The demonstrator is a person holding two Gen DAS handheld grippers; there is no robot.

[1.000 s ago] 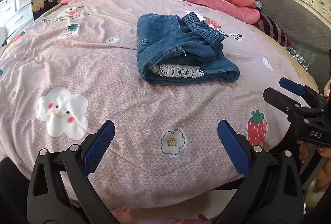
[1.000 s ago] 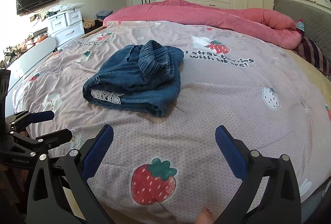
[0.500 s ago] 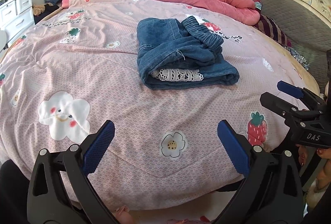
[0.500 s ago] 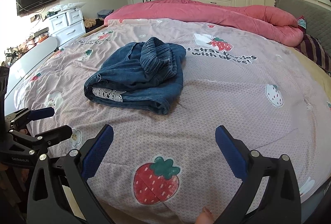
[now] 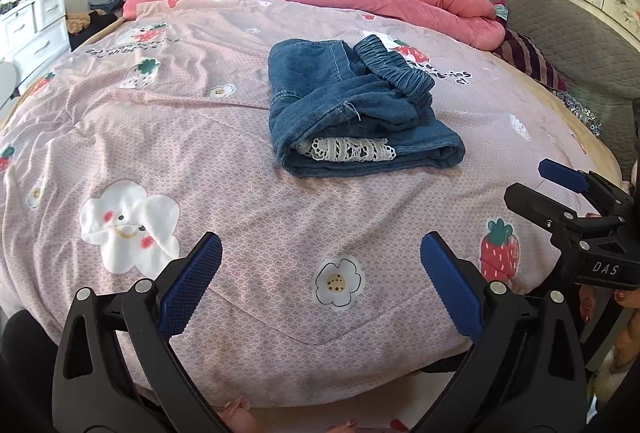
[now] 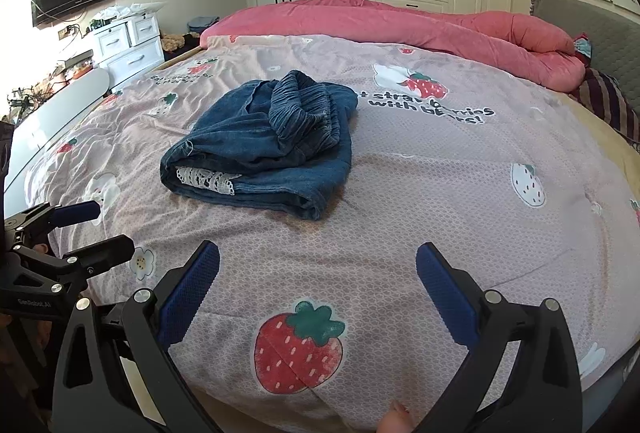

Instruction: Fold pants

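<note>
left wrist view: the left gripper [image 5: 320, 265] is hanging over the near edge of the bed [image 5: 168, 137], jaws spread wide, holding nothing. compared with 1 s ago the pants [image 5: 352, 113] are sitting slightly lower in this view and the camera seems to be tilting; nothing on the bed is shifting. the bundle is lying mid-bed, toward the right edge, well apart from both tools. the right gripper [image 5: 560, 189] is showing at the right edge, also gaping, empty. judgement: fold looks finished, both tools are backing off.

right wrist view: the right gripper [image 6: 318, 273] is open wide over the near edge, gripping nothing; the left gripper [image 6: 92, 233] is parting at the left edge. the pants [image 6: 260, 149] are unchanged in shape versus 0.5 s ago. material: soft blue denim, roughly a rectangle, several layers, ribbed elastic waistband bunching on top, white lace trim [image 6: 206, 179] peeking from the near folded end, a frayed thread at 1 corner. the quilt is dimpled, printed, slightly wrinkled.
</note>
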